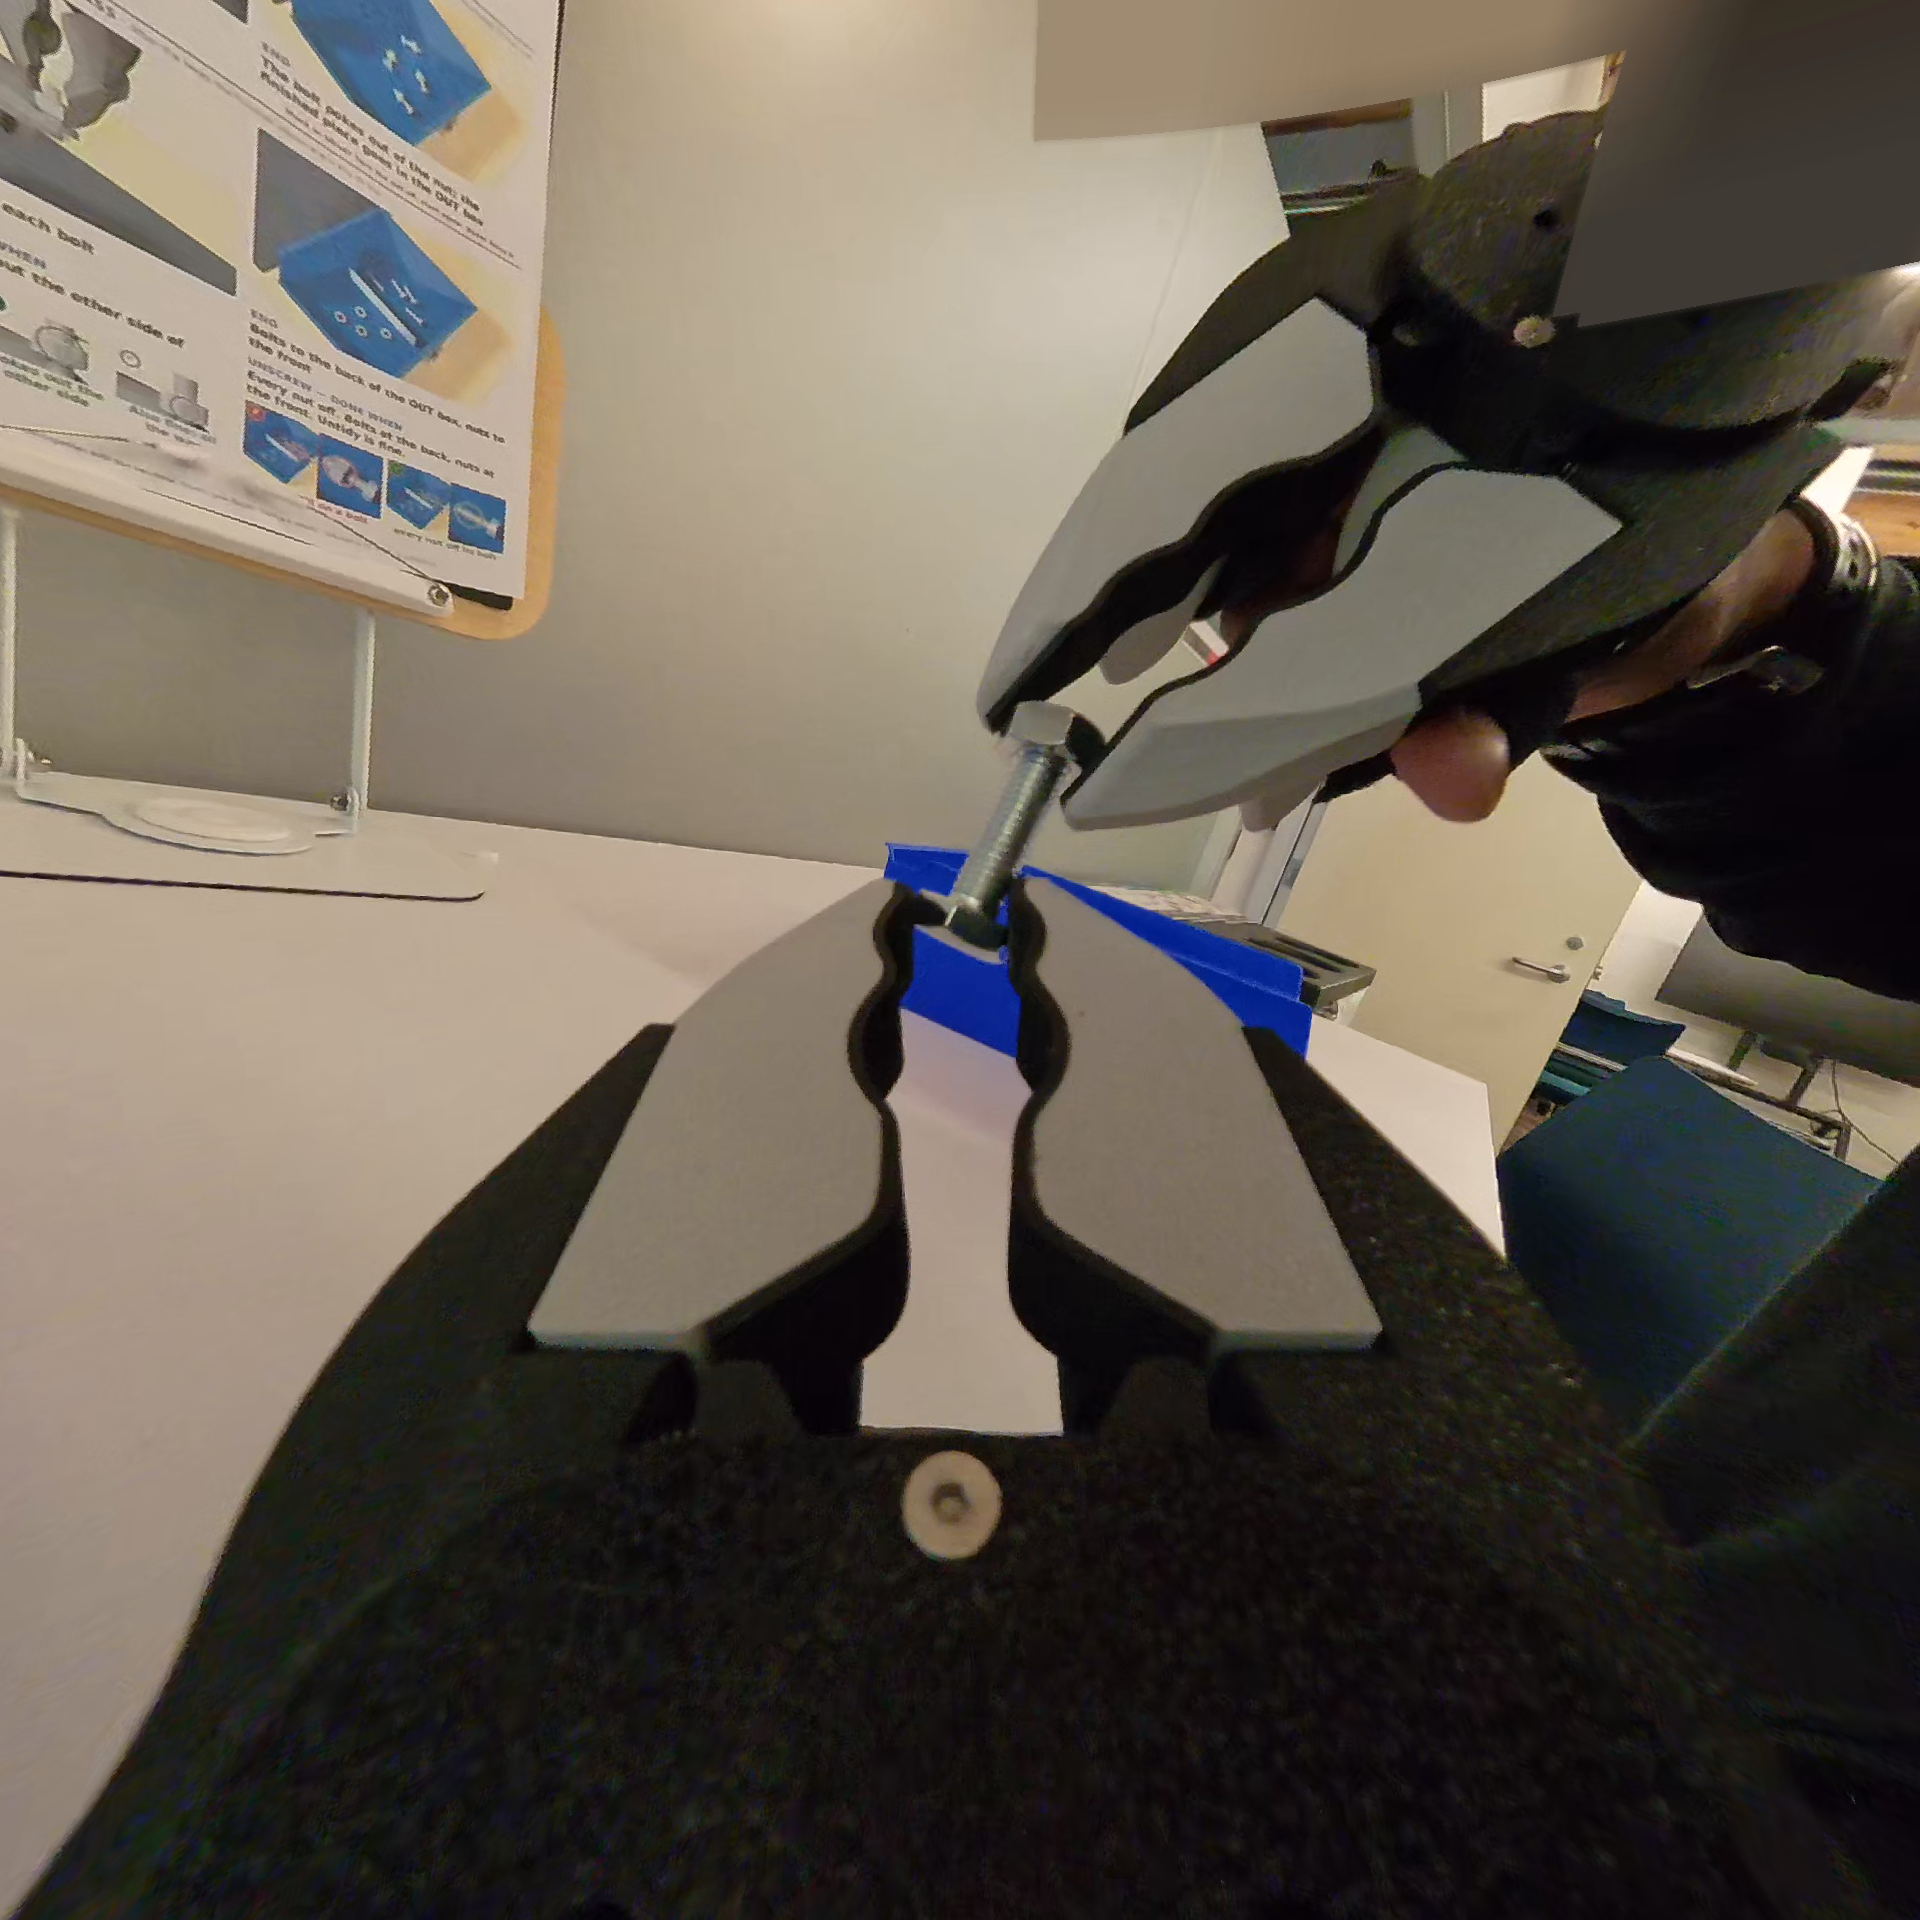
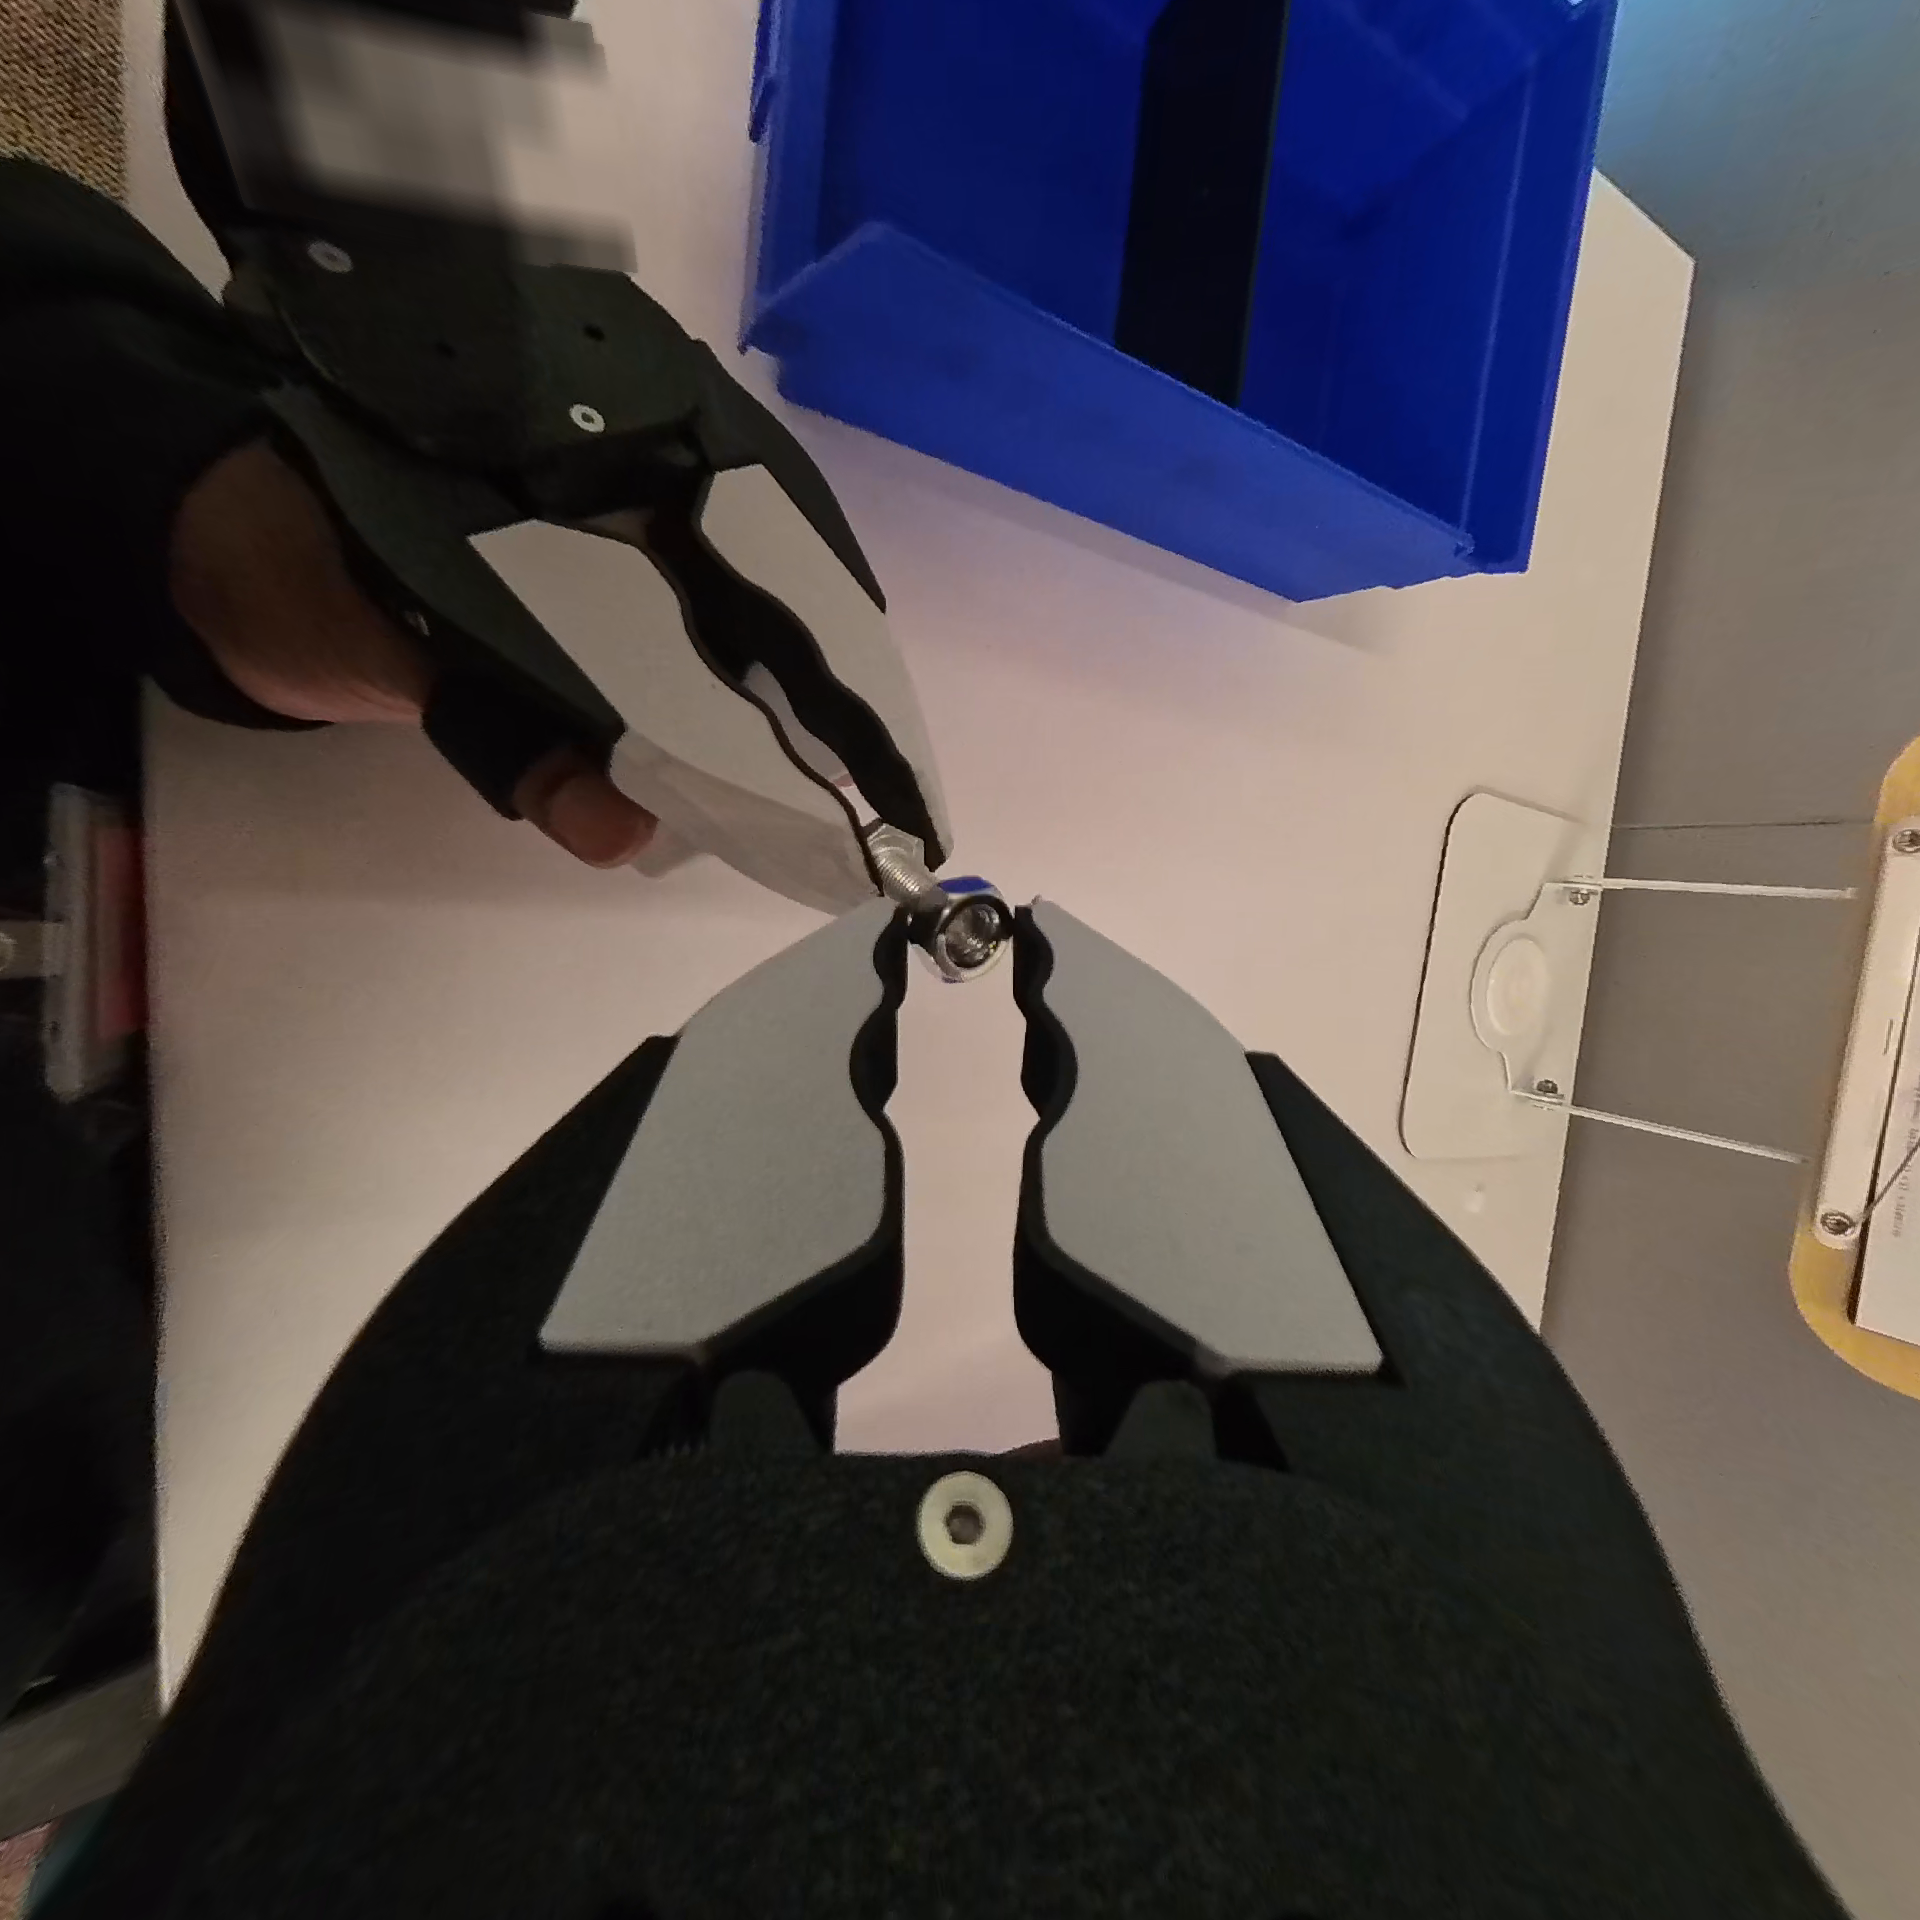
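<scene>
A silver bolt (image 1: 1003,831) with a hex nut (image 1: 1047,727) threaded on its far end spans between my two grippers above the white table (image 1: 312,1039). My left gripper (image 1: 961,914) is shut on the bolt's head end, with the shank rising up and to the right. My right gripper (image 1: 1039,764) comes in from the upper right and grips the nut. In the right wrist view my right gripper (image 2: 961,925) is shut on the nut (image 2: 966,935), which shows a blue insert. The left gripper (image 2: 896,868) holds the bolt head (image 2: 888,836) just beyond it.
A blue bin (image 2: 1039,436) with a black divider (image 2: 1195,208) stands on the table beyond the grippers; it also shows in the left wrist view (image 1: 956,997). An instruction board (image 1: 260,260) stands on a white stand base (image 2: 1496,987) at the table's edge. A blue chair (image 1: 1662,1164) is beside the table. Both grippers' tips are close together, under 4 cm apart.
</scene>
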Demonstrator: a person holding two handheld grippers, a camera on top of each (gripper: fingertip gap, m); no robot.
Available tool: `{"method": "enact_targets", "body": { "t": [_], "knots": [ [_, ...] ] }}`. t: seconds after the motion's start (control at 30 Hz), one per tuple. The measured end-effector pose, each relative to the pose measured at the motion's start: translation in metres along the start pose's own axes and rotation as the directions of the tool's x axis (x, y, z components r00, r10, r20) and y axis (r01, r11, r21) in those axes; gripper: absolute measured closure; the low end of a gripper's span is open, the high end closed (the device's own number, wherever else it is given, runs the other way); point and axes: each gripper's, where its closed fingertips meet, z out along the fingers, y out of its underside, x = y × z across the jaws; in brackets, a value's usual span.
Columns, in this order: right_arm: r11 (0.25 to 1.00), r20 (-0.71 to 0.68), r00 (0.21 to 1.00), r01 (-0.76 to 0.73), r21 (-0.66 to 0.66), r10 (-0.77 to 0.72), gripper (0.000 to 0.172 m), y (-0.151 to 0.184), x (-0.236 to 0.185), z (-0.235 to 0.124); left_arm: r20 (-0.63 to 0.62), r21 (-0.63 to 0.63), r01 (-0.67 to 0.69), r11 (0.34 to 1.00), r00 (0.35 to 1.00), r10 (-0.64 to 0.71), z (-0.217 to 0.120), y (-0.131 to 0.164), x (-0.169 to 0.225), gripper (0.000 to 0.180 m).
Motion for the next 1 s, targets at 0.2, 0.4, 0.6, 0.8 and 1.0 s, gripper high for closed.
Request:
{"method": "enact_targets", "body": {
  "t": [0.2, 0.4, 0.6, 0.8, 1.0],
  "knots": [
    [1.000, -0.002, 1.000, 0.010, -0.002, -0.010, 0.152, 0.002, -0.001, -0.004, -0.001, 0.017, 0.014, 1.000, 1.000, -0.014, -0.001, -0.003, -0.002, 0.164],
    [1.000, -0.002, 1.000, 0.029, -0.003, -0.029, 0.147, 0.005, 0.001, -0.007, -0.011, 0.016, 0.017, 1.000, 1.000, -0.017, -0.001, -0.002, -0.001, 0.164],
    [0.998, 0.161, 0.985, 0.049, 0.045, -0.055, 0.143, 0.003, -0.005, -0.017, -0.035, 0.007, -0.004, 1.000, 0.999, 0.004, 0.000, -0.001, 0.004, 0.164],
    [0.998, 0.268, 0.962, 0.045, 0.053, -0.058, 0.142, 0.006, -0.012, -0.014, -0.048, -0.019, -0.064, 0.998, 0.997, 0.063, 0.002, 0.002, 0.010, 0.164],
    [0.999, 0.304, 0.952, -0.040, -0.024, 0.045, 0.154, 0.013, -0.016, -0.007, -0.010, -0.075, -0.181, 0.981, 0.983, 0.181, 0.004, 0.007, 0.009, 0.164]
  ]
}}
